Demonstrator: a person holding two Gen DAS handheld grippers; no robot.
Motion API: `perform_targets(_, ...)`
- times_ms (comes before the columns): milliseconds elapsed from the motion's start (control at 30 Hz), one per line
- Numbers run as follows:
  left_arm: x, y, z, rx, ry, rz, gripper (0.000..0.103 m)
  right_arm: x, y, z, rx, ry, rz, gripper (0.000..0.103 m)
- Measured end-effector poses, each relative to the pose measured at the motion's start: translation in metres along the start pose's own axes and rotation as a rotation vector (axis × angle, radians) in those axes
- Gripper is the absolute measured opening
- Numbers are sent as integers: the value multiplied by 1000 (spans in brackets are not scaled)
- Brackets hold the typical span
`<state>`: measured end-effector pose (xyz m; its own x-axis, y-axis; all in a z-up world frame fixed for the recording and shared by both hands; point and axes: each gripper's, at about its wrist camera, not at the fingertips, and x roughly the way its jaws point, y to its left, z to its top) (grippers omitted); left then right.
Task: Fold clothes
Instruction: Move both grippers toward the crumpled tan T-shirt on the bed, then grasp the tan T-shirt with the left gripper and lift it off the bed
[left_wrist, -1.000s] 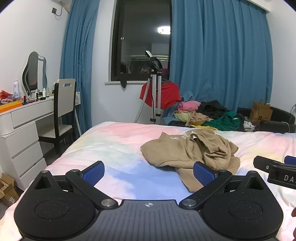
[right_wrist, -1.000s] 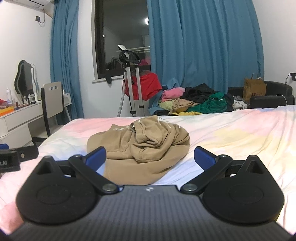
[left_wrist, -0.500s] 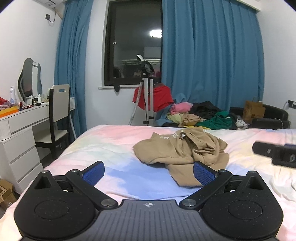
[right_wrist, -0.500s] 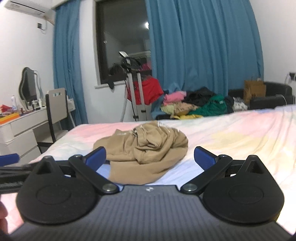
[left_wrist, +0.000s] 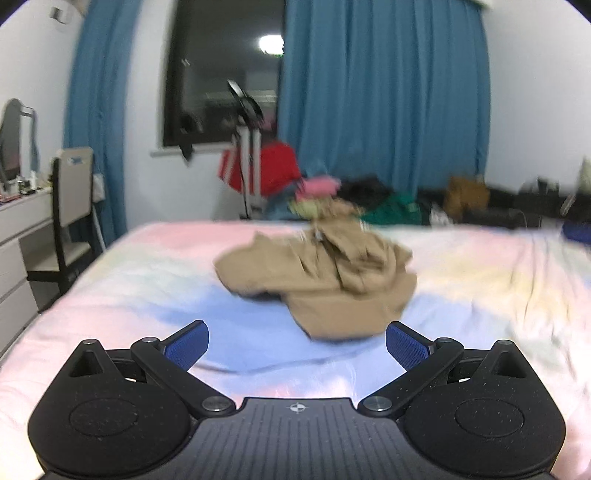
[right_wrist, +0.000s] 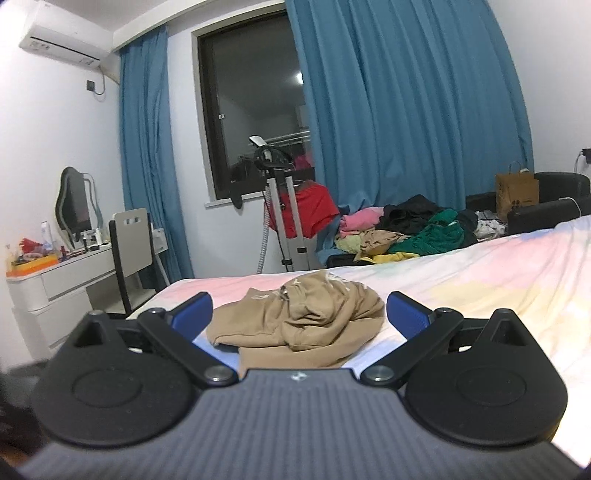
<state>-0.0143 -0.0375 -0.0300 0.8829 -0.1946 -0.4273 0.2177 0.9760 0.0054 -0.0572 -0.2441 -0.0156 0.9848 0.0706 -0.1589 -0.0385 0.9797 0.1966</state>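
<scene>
While the tan hoodie lay crumpled mid-bed, I held my left gripper and right gripper spread wide, empty. It looked soft and floppy; I judged the near hem best to pinch.

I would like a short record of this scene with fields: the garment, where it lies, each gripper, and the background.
garment: tan garment, crumpled in a heap, not folded
surface: bed with a pastel cover
left gripper: open, holds nothing, short of the garment
right gripper: open, holds nothing
background: pile of clothes beyond the bed, blue curtains, dark window, white desk with a chair
</scene>
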Motion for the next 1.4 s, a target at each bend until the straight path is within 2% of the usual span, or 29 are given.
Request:
perform_targets(100,53,8,-4,-36,110,12,99,1,-16,5,68,2,13,102)
perform_targets(200,99,14,-1,-39,125,40,99,3,-31,7,126,-27,-1,102)
perform_targets(300,149,10,8,28,137,75,94,13,-44,2,121,-45,-42,102)
perform_targets(467,220,-2,20,197,122,207,89,54,-63,-16,132,37,-68,102)
perform_targets(500,231,-3,21,214,121,234,85,63,-65,-19,136,48,-67,102)
perform_targets(567,246,-1,23,221,107,235,76,79,-67,-28,130,69,-64,102)
perform_targets(633,250,6,28,152,78,222,57,94,-66,-39,108,86,-62,102)
perform_targets(667,246,11,33,110,59,227,33,98,-65,-42,108,96,-58,102)
perform_targets(700,241,16,37,68,40,231,18,101,-65,-45,110,105,-54,102)
perform_targets(767,229,26,47,-1,-14,224,8,108,-63,-51,112,124,-46,102)
perform_targets(933,175,41,69,-101,-107,169,6,108,-58,-51,95,84,-41,102)
perform_targets(1067,102,44,78,-153,-183,103,5,94,-52,-46,83,48,-38,102)
perform_targets(1233,8,40,70,-140,-275,40,5,73,-41,-38,28,24,-27,102)
perform_targets(1400,-69,43,63,-160,-367,-12,5,50,-25,-32,-26,51,-28,102)
